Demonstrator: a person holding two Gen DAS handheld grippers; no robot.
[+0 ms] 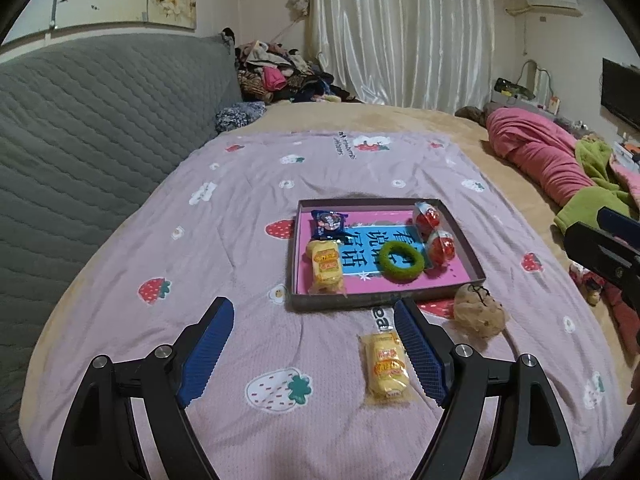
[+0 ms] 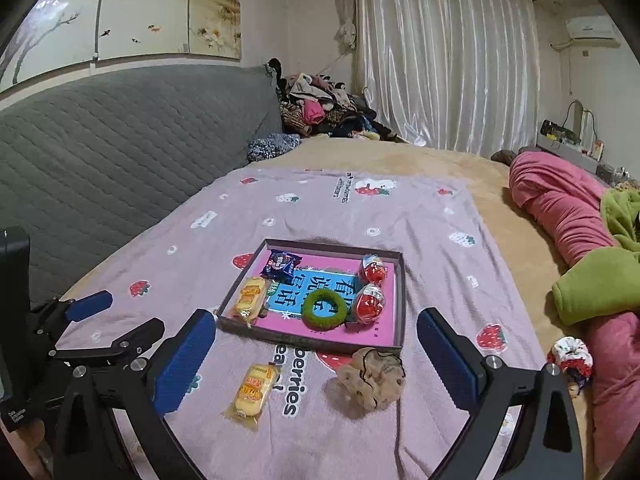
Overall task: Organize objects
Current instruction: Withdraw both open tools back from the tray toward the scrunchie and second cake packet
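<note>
A shallow grey box [image 1: 362,301] [image 2: 308,343] with a pink book-cover floor lies on the lilac strawberry blanket. In it are a blue snack pack [image 1: 327,224] [image 2: 283,263], a yellow cake pack [image 1: 327,266] [image 2: 250,295], a green ring [image 1: 401,260] [image 2: 324,309] and two red capsule toys [image 1: 428,216] [image 2: 372,300]. Outside, in front of the box, lie a second yellow cake pack [image 1: 387,364] [image 2: 253,392] and a beige scrunchie [image 1: 479,314] [image 2: 372,380]. My left gripper [image 1: 314,312] is open, with the loose cake pack by its right finger. My right gripper [image 2: 316,330] is open above the cake pack and scrunchie.
A grey quilted headboard [image 1: 80,128] runs along the left. A pink and green bundle of bedding [image 1: 560,160] [image 2: 580,240] lies at the right. A clothes pile [image 1: 280,72] sits at the far end. A small patterned scrunchie [image 2: 570,358] lies at the right.
</note>
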